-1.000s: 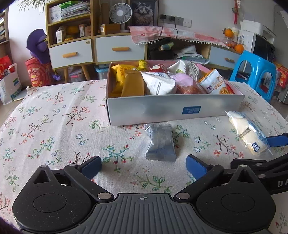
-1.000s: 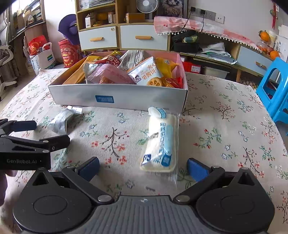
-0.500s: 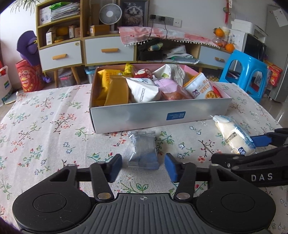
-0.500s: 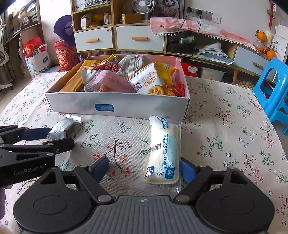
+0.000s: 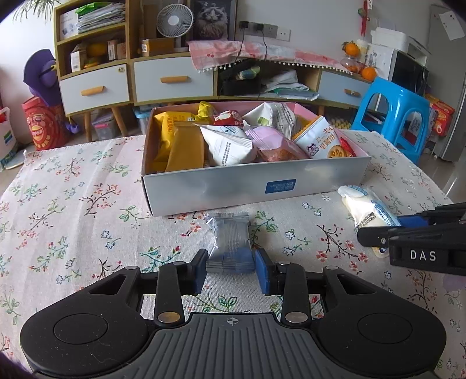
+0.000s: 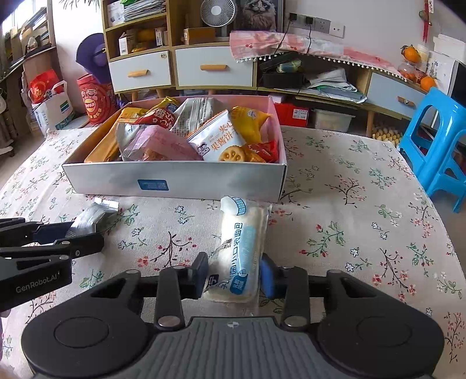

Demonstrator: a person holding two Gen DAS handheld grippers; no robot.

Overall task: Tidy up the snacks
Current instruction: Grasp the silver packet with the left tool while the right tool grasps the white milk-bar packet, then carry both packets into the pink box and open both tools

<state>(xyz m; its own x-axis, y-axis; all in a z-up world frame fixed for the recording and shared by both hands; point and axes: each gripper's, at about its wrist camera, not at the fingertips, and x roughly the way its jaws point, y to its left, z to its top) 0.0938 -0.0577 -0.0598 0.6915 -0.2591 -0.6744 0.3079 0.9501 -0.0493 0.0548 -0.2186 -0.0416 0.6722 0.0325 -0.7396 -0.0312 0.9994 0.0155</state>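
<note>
Only the right wrist view shows the right gripper (image 6: 234, 275) fingers pinching the bread packet (image 6: 240, 247); the left gripper (image 5: 231, 269) fingers pinch the silver packet (image 5: 230, 237) before the snack box (image 5: 250, 186) on the bench (image 5: 72, 204)

Blue plastic stool (image 5: 393, 122) right of table; desk fan (image 5: 174, 21) on cabinet (image 5: 171, 78); floral tablecloth (image 5: 72, 198).

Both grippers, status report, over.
Left gripper shut on silver packet. Right gripper shut on white bread pack. Both on the tablecloth before snack box. Path unobstructed.
</note>
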